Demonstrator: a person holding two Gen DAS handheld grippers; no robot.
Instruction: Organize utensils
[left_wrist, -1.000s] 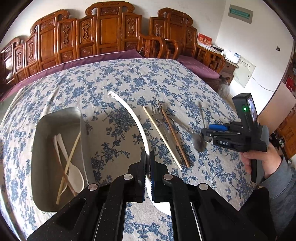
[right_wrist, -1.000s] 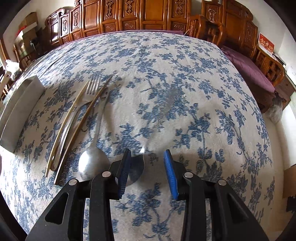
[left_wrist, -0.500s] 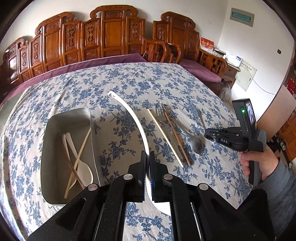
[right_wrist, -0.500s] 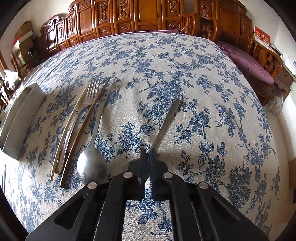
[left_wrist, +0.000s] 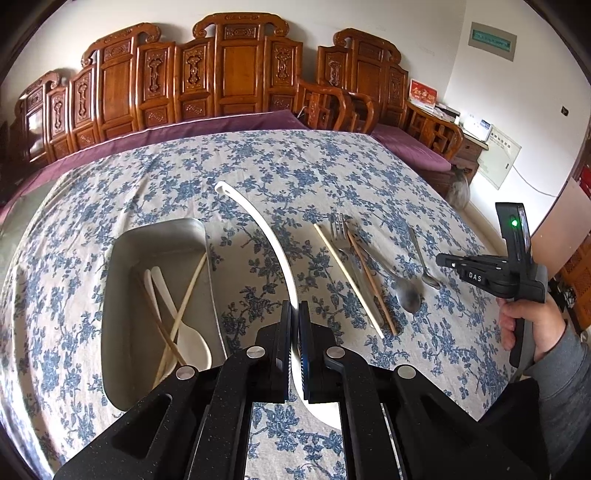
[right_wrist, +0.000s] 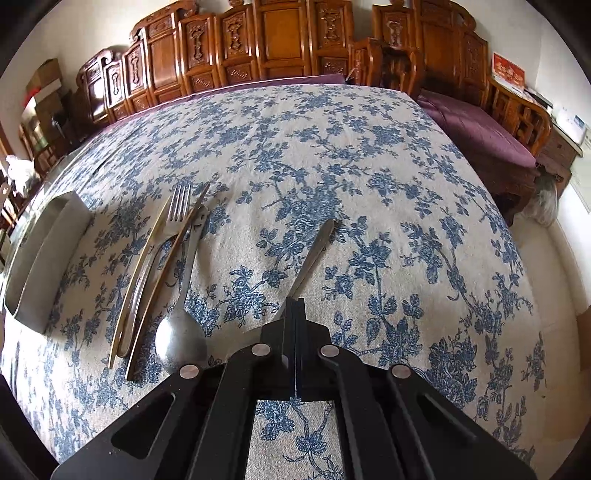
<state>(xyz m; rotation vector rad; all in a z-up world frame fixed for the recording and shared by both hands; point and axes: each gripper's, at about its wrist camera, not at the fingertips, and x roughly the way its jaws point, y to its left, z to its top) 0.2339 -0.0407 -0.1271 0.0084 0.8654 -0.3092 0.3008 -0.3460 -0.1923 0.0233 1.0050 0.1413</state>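
With your left tongs (left_wrist: 294, 314) pinching the white ladle (left_wrist: 258, 221) and your right tongs (right_wrist: 295, 310) clamped on the small spoon (right_wrist: 314, 247), carry both over to the metal tray (left_wrist: 122, 295) on the table (left_wrist: 332, 166).

Right wrist view, as I have it:
- My right gripper (right_wrist: 295, 306), jaws clamped on the small spoon (right_wrist: 312, 254); handle points toward one o'clock.
- Large spoon (right_wrist: 181, 343) at nine o'clock of the gripper, on the floral tablecloth (right_wrist: 369, 177).
- Fork (right_wrist: 173, 218) and chopsticks (right_wrist: 162, 280) beside it, toward ten.
- Metal tray (right_wrist: 44, 251), far nine o'clock edge.
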